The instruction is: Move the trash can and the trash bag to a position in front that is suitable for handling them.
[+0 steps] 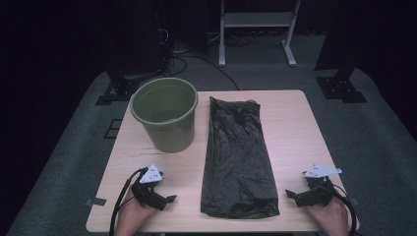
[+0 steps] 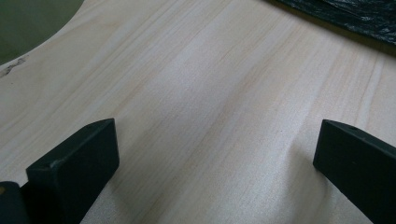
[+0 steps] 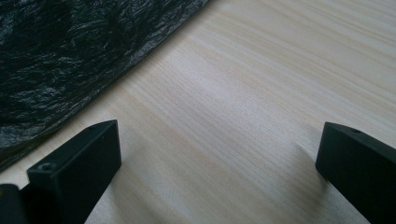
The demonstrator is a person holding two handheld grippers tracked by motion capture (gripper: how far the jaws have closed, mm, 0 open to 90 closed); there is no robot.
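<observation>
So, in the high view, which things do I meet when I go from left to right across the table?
Left tongs → green bucket → black plastic bag → right tongs, all on the wooden table.

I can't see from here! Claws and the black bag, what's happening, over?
Left claw open, empty. Right claw open, empty. Black bag flat on table, untouched, beside green bin. Nothing in the way.

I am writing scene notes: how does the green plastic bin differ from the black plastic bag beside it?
The round green plastic bin stands upright with its mouth open; the crinkled black plastic bag lies flat. The bin keeps a rigid ribbed shape; the bag is limp and wrinkled. The bin sits at the left; the bag lies along the middle. Both rest on the light wooden table, untouched.
</observation>
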